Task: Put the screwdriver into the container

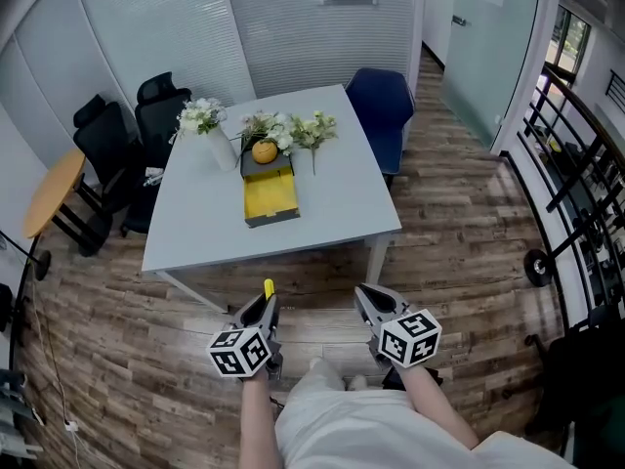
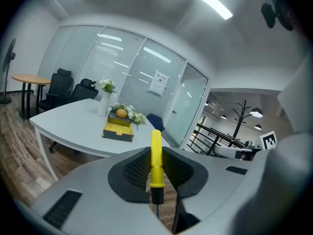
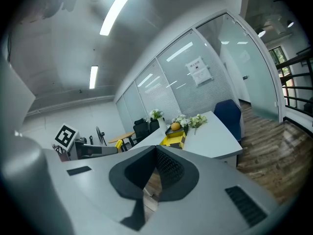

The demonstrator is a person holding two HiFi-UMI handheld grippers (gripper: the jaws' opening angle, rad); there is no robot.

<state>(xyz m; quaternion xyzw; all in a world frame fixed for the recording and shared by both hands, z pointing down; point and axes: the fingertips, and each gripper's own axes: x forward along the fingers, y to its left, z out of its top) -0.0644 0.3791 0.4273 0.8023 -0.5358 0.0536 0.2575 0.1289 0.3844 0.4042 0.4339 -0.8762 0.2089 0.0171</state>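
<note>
Currently, I stand on a wood-plank floor [image 1: 459, 252], a little back from a white surface [image 1: 332, 203], and hold a hand-held gripper in each hand out in front of me.

My left hand-held gripper [image 1: 262, 313] is clamped on the screwdriver [image 2: 155, 155]. Its yellow handle stands upright between the two ribbed black pads, and the rounded end pokes out past the jaw tips. The black collar and thin metal shaft point back towards the gripper body. In the head view only the yellow tip shows above the jaws.

My right hand-held gripper [image 3: 155, 150] is closed. Its jaw tips meet and nothing sits between them. It is level with the left one, just beside it, and both are aimed towards the surface.

The container [image 1: 269, 201] lies near the middle of the surface, well apart from both grippers. It is a shallow tray, yellow inside with dark grey sides. At its far end sits a round orange fruit [image 1: 264, 150]. Sprays of white flowers [image 1: 293, 130] lie around the fruit, and a white vase [image 1: 221, 150] with more flowers stands just to the left.

A blue chair [image 1: 383, 106] is at the far right corner of the surface. Black office chairs [image 1: 146, 125] stand to the left, next to a round wooden table [image 1: 54, 191].
</note>
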